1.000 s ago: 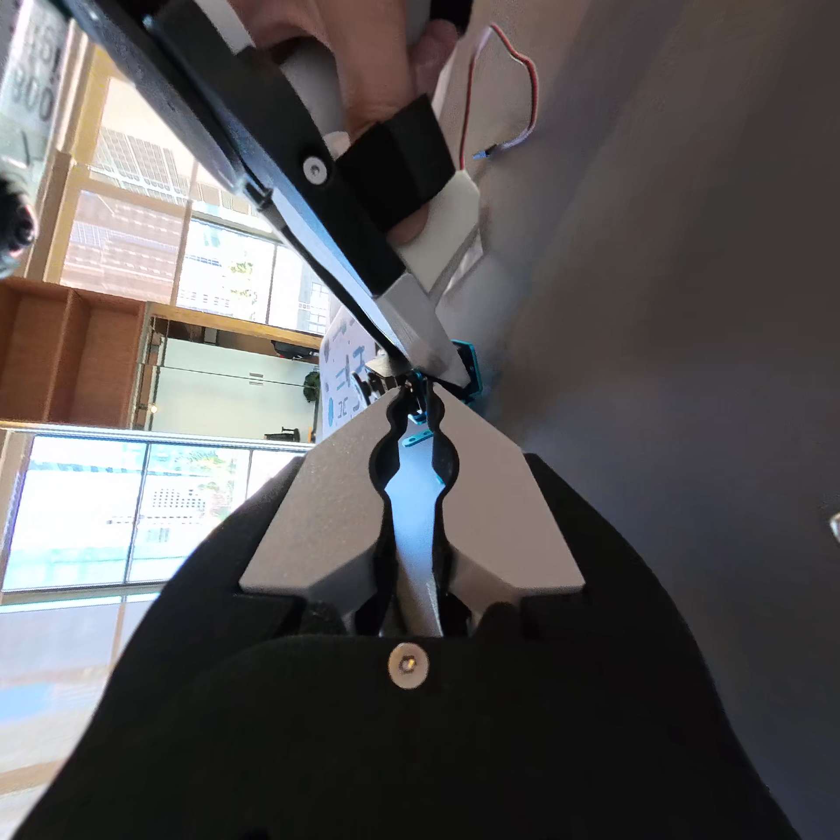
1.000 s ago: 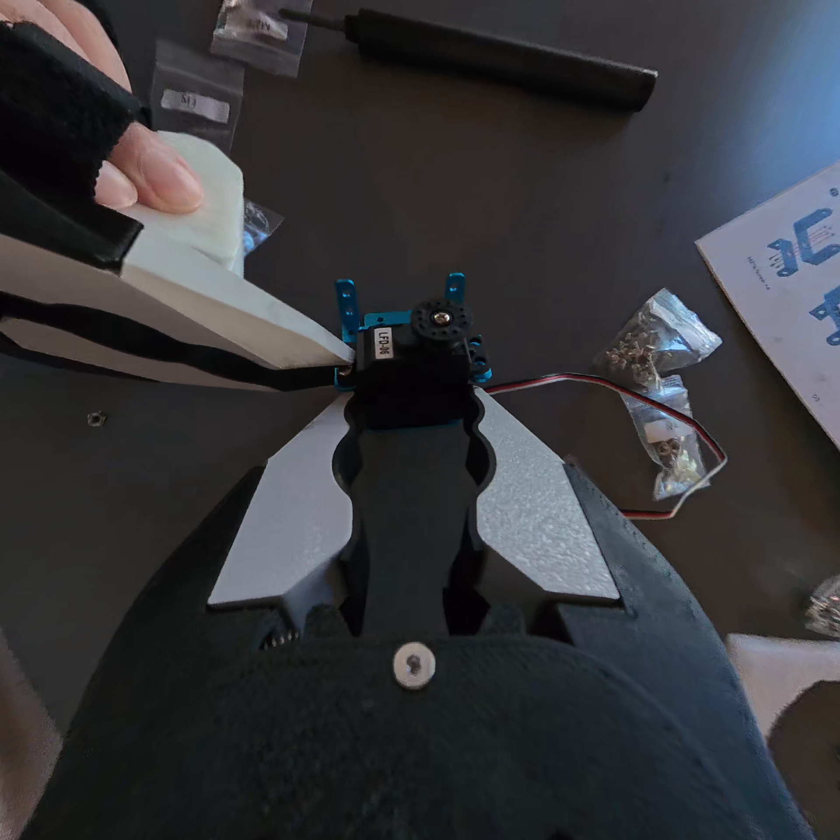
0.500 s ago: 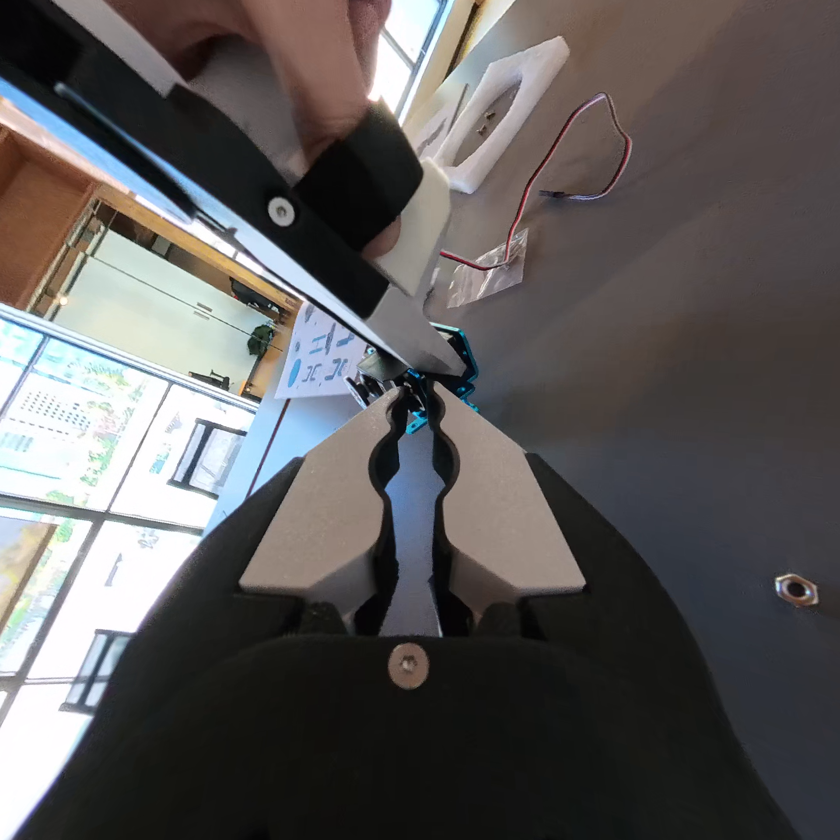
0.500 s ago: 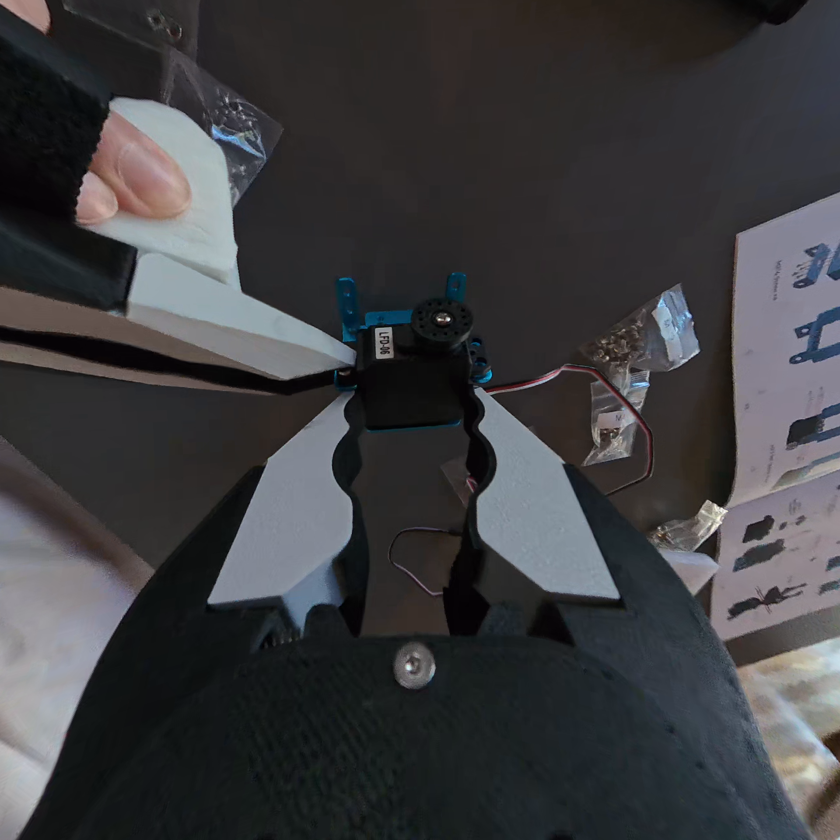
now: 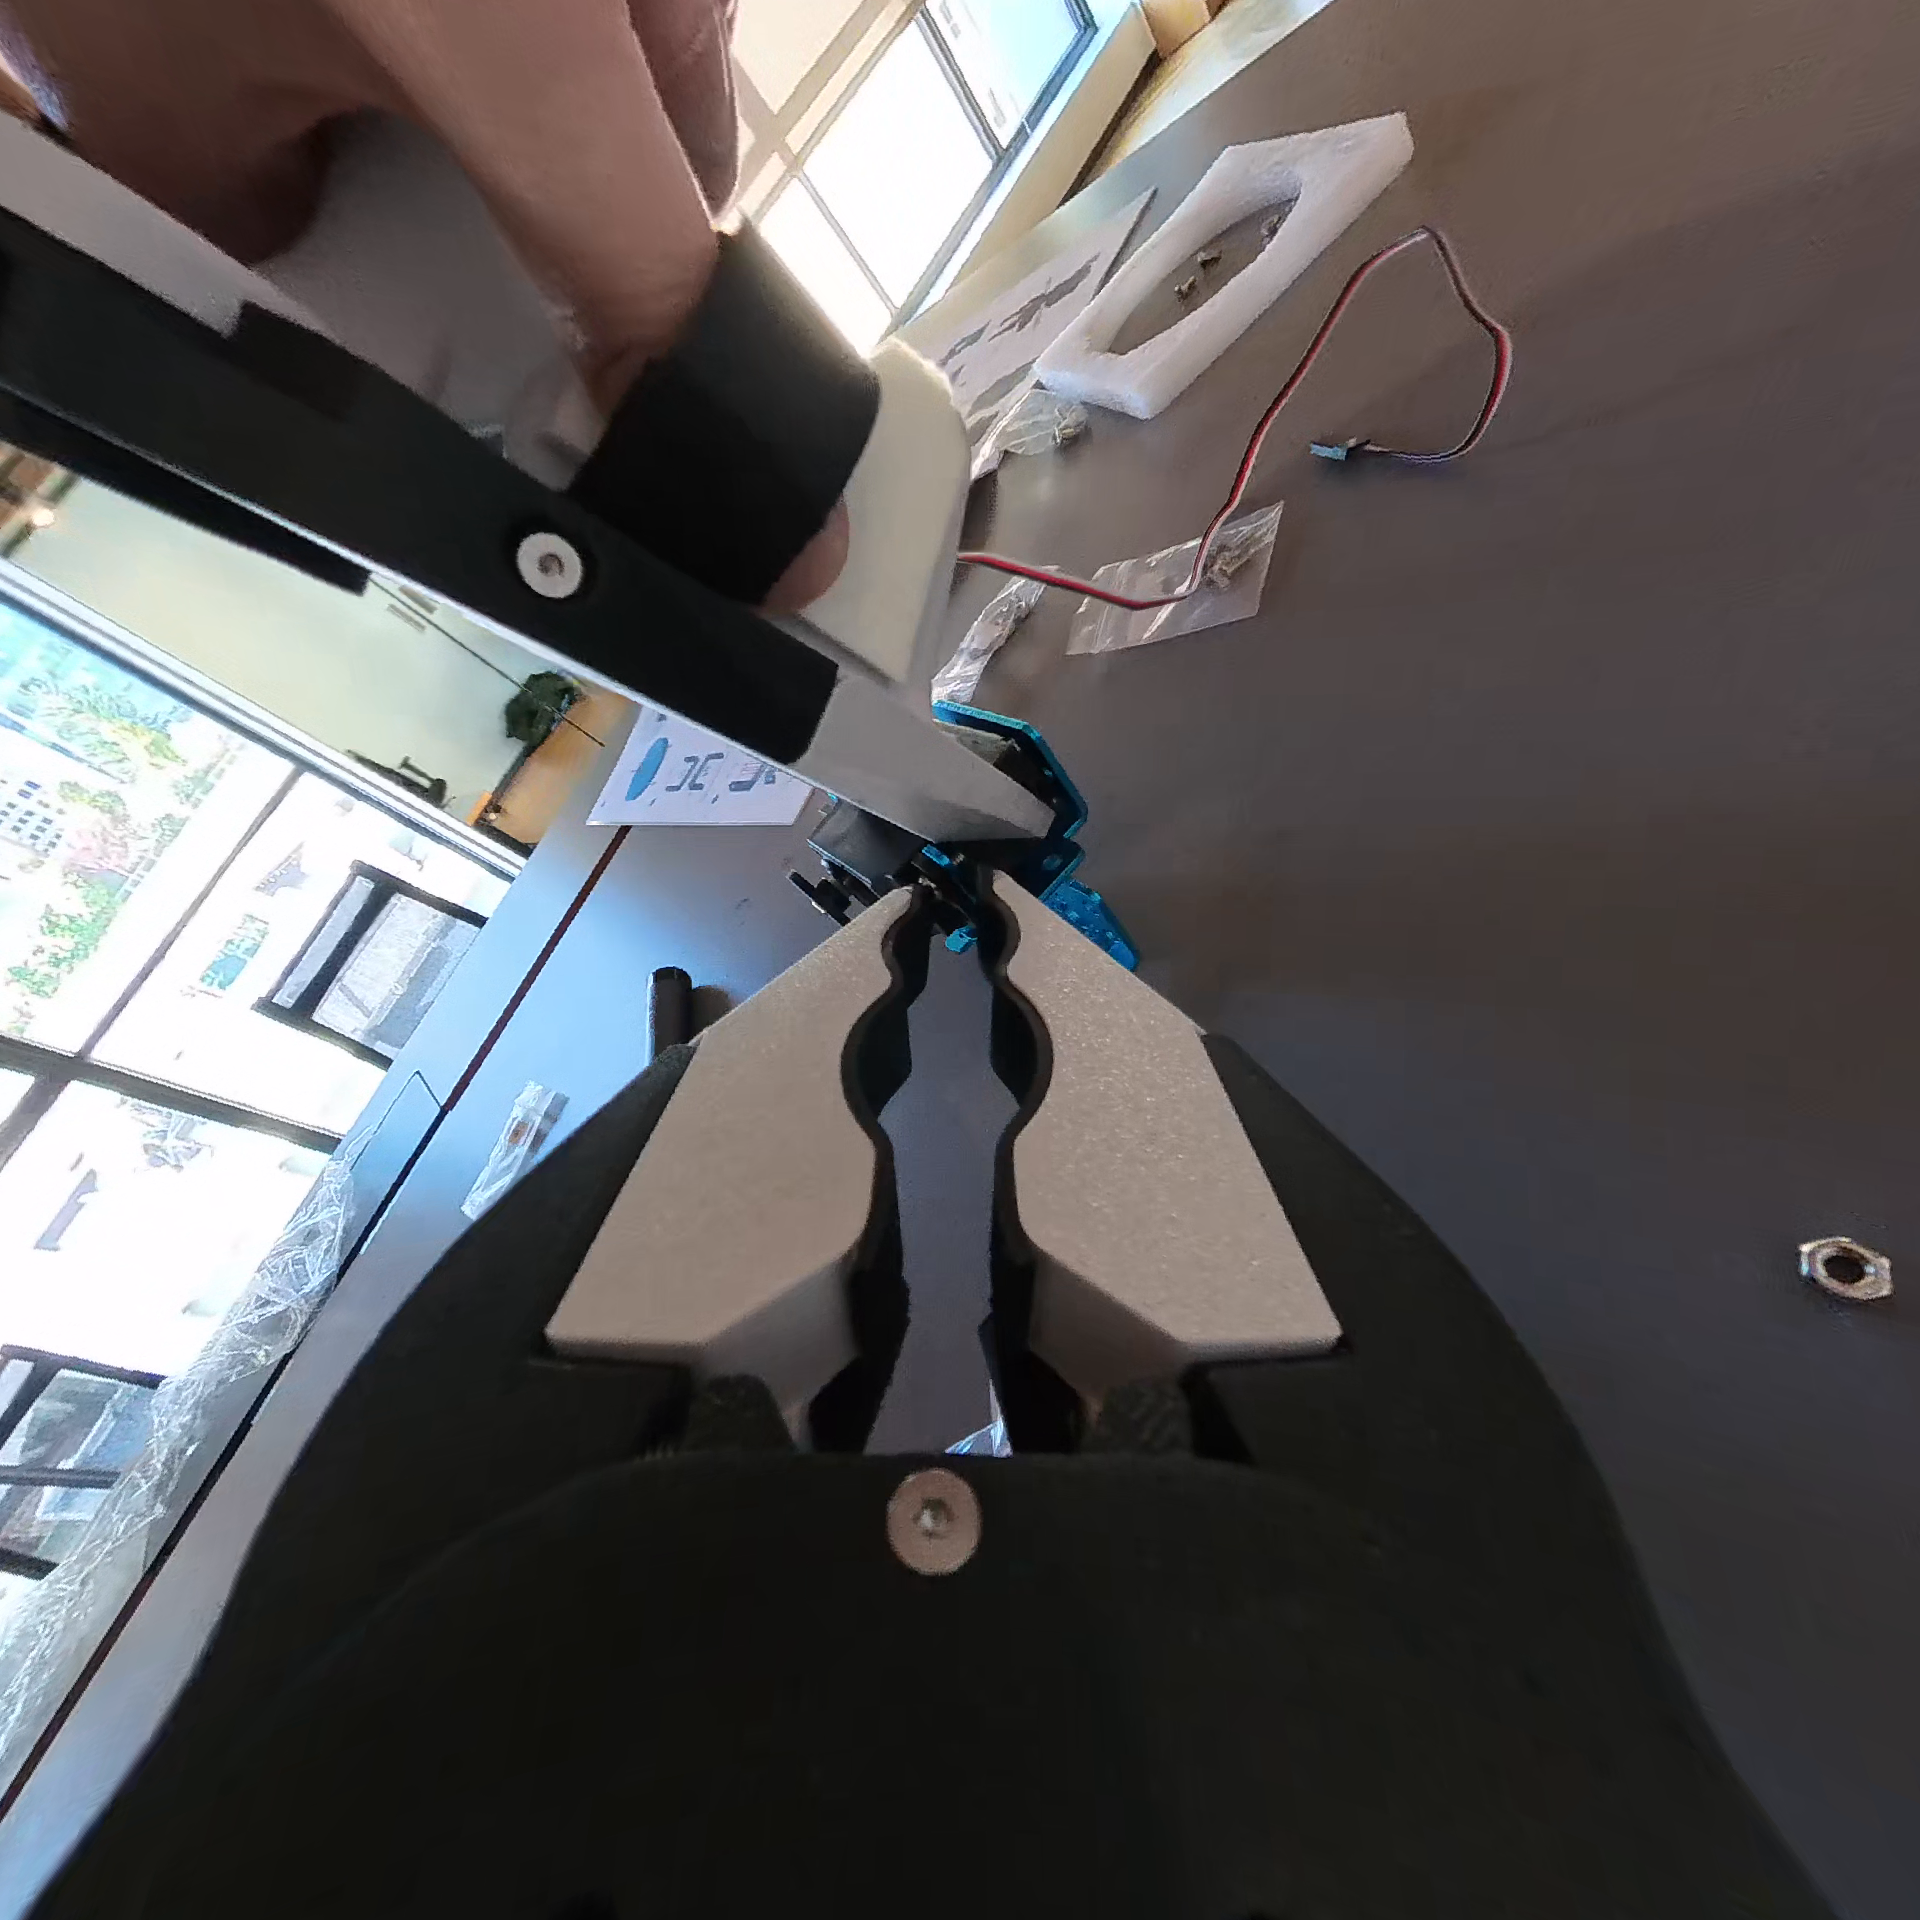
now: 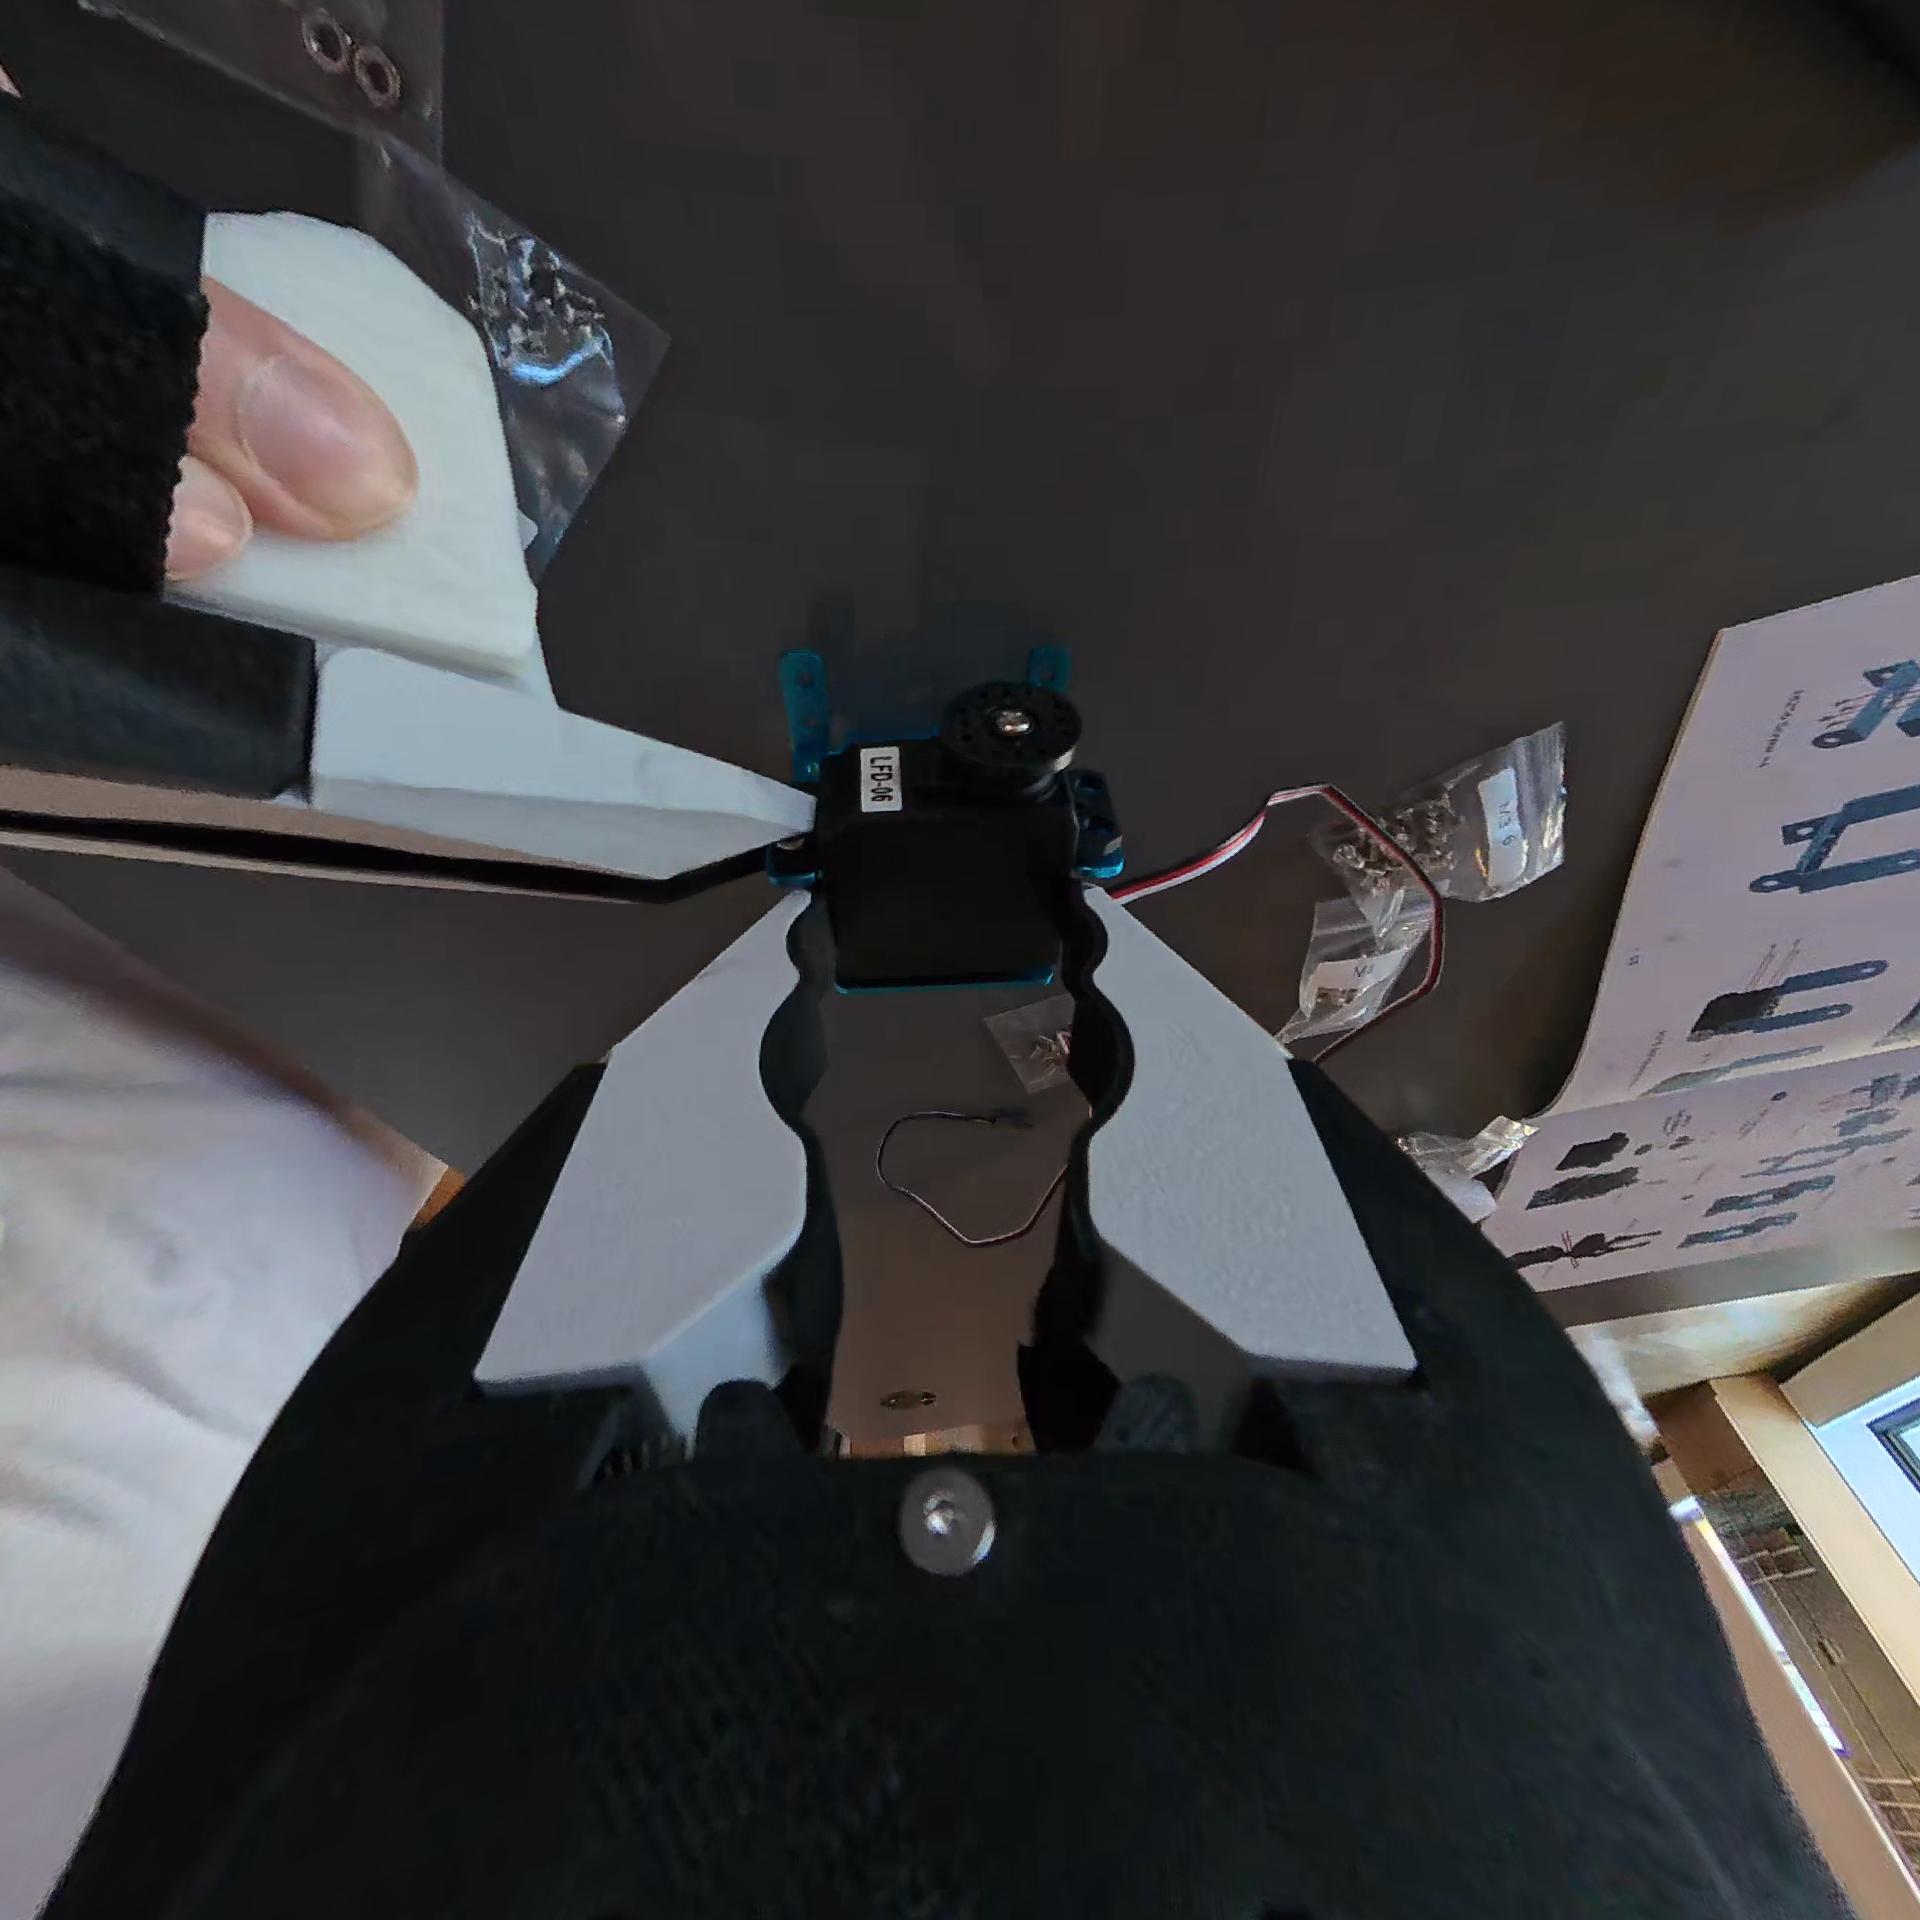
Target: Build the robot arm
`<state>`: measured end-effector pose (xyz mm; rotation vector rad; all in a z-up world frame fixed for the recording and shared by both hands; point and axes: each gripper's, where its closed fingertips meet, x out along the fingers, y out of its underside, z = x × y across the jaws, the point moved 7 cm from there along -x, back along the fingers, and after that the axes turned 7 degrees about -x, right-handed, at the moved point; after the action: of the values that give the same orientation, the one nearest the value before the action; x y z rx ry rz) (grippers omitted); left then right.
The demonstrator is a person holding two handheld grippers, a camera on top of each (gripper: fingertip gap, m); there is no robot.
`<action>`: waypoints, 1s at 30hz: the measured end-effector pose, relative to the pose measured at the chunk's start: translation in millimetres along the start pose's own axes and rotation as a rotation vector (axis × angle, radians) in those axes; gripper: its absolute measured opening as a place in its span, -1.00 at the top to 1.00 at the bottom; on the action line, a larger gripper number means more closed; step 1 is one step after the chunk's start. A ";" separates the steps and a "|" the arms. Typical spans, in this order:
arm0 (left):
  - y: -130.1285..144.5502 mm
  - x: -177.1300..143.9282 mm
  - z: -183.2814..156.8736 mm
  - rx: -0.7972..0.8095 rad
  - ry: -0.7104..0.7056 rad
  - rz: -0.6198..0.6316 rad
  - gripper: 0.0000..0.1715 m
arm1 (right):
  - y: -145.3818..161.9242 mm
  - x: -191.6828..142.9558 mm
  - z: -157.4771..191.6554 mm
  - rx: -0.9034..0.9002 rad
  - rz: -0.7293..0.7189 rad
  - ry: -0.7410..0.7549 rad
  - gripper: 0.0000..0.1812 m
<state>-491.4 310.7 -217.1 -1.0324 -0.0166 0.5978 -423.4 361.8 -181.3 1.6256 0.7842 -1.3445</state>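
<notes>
A black servo motor (image 6: pixel 945 883) with a round black horn (image 6: pixel 1008 727) sits in a blue metal bracket (image 6: pixel 805 707). My right gripper (image 6: pixel 945 899) is shut on the servo body and holds it above the dark table (image 6: pixel 1247 364). My left gripper (image 5: pixel 951 902) is shut on a blue bracket tab (image 5: pixel 961 935) at the servo's side. It enters the right wrist view from the left (image 6: pixel 774 831), with a person's finger on its white trigger (image 6: pixel 364 447). The right gripper's finger (image 5: pixel 935 800) crosses the left wrist view over the bracket (image 5: pixel 1049 769). The servo's red, white and brown wire (image 6: pixel 1340 810) trails right.
Clear bags of screws (image 6: pixel 1455 821) and printed instruction sheets (image 6: pixel 1766 935) lie to the right, near the table edge (image 6: pixel 1714 1288). A bag of nuts (image 6: pixel 343 62) lies at the far left. A white foam frame (image 5: pixel 1226 260), a loose cable (image 5: pixel 1382 343) and a single nut (image 5: pixel 1844 1268) lie on the table. Left and right tips are no more than a few centimetres apart.
Both grippers have moved together with the servo and bracket, and the table scene has shifted. The sheets and table edge came into the right view and the black tool left it. Both grips hold.
</notes>
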 end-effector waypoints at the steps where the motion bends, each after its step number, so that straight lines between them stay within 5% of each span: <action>1: 0.1 -0.2 -0.6 0.008 -0.002 0.000 0.91 | -0.1 0.3 0.2 -0.005 -0.001 -0.004 0.51; 30: 2.9 -3.3 1.6 -0.029 0.003 -0.021 0.91 | 11.9 -5.0 -4.6 -0.040 -0.135 -0.110 0.41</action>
<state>-496.0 311.5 -217.8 -1.0598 -0.0334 0.5787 -412.2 361.1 -173.5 1.4759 0.8620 -1.4905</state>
